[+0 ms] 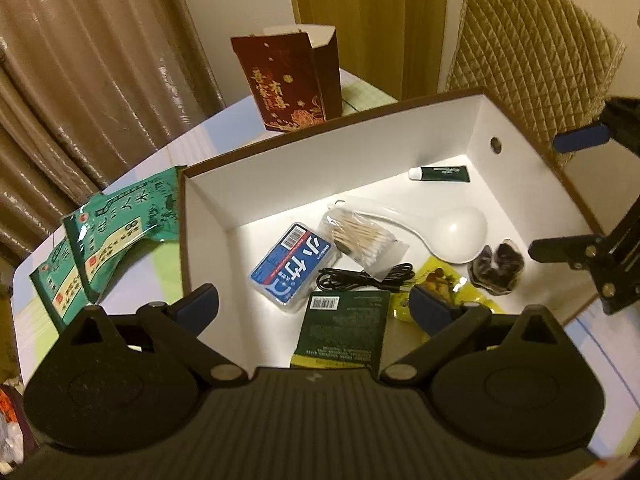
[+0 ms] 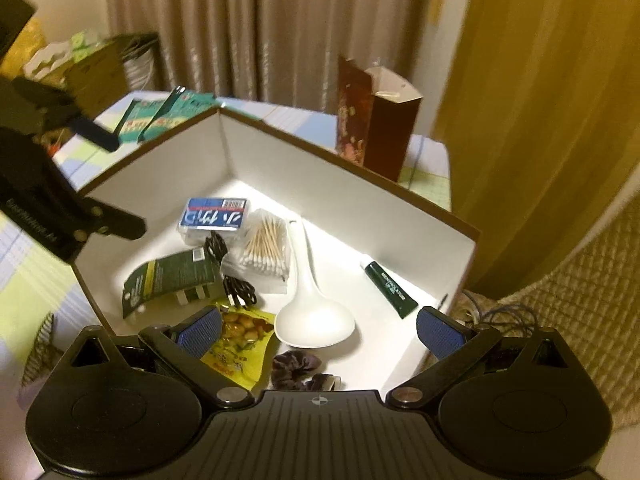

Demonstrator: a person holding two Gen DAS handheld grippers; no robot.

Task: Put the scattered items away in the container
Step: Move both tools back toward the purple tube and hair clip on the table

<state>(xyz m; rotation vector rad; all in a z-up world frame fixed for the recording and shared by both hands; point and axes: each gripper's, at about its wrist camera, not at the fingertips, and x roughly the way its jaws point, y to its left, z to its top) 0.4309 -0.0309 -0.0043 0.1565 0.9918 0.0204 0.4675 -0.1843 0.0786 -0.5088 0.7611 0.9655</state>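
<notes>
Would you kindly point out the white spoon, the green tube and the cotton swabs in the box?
white spoon [image 2: 316,326], right wrist view, on its bowl.
green tube [image 2: 390,290], right wrist view, mid-body.
cotton swabs [image 1: 360,238], left wrist view, middle of the bundle.

White-lined brown box [image 1: 360,152], blue-padded fingers [image 1: 198,306], checked tablecloth [image 1: 152,276]

In the left wrist view, the box [image 1: 208,200] fills the centre, holding a ladle [image 1: 452,236], cotton swabs [image 1: 360,238] and cable [image 1: 360,278]; packets [image 1: 116,240] lie at its left, a carton [image 1: 288,80] behind.
</notes>
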